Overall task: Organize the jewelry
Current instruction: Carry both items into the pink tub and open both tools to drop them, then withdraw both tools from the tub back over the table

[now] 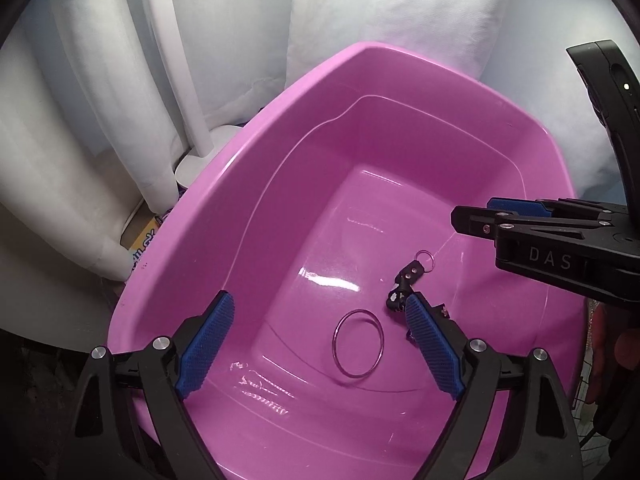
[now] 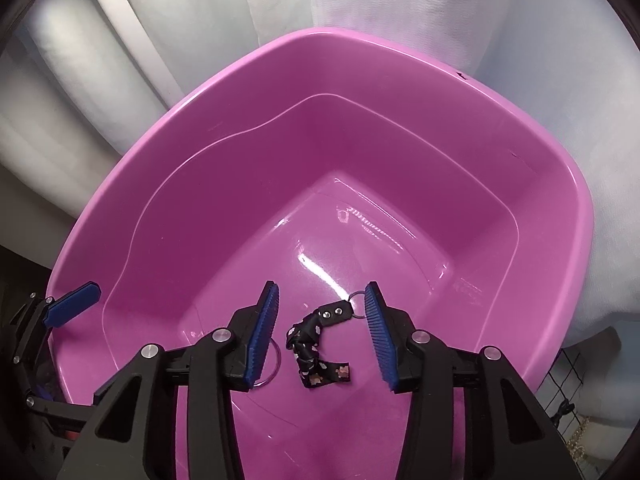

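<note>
Inside glossy pink basin [image 2: 240, 128], thin round bangle [image 1: 357, 344], crumpled strap keychain [image 2: 316, 340].

Pink basin [image 2: 552, 216] was glossy, smooth plastic. Inside it: thin metal bangle [image 1: 357, 344]; patterned fabric strap [image 2: 316, 350] with metal ring. Behind the basin, matt white cloth [image 1: 420, 20].

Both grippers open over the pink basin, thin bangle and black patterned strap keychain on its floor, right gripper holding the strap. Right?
Not quite. The right gripper holds nothing: in the right wrist view the strap keychain lies loose on the basin floor between open fingers. The left gripper is open above the bangle.
</note>
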